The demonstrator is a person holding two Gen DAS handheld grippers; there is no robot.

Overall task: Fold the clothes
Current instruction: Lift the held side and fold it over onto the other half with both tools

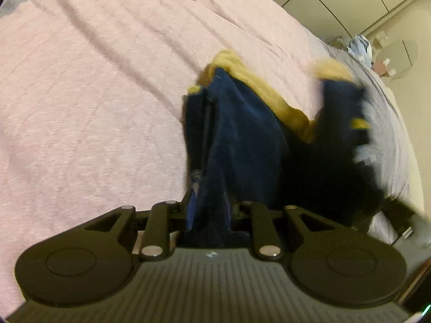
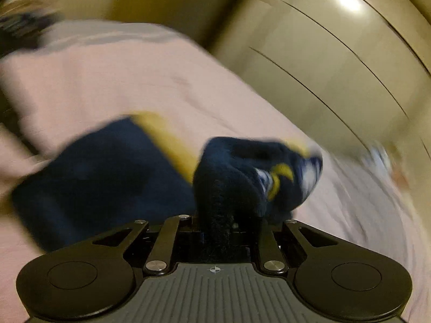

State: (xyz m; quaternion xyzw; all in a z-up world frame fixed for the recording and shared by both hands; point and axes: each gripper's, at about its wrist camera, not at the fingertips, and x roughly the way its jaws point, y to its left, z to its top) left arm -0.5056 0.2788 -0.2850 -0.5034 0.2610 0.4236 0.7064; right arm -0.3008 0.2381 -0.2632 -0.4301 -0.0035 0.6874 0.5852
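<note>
A navy garment (image 1: 242,145) with a yellow lining hangs over the pink bedspread (image 1: 94,107). My left gripper (image 1: 208,215) is shut on one edge of it, the cloth bunched between the jaws. In the right wrist view the same navy garment (image 2: 107,172) stretches to the left, with a bunched part showing white and yellow print. My right gripper (image 2: 218,231) is shut on that bunch. Both views are blurred by motion. The right gripper's body (image 1: 404,220) shows dark at the right of the left wrist view.
The pink bedspread (image 2: 134,80) covers a bed with a grey sheet (image 1: 388,123) at its far side. Beige wardrobe doors (image 2: 323,53) stand beyond the bed. A small round table (image 1: 398,53) and some light blue cloth (image 1: 359,44) sit by the far corner.
</note>
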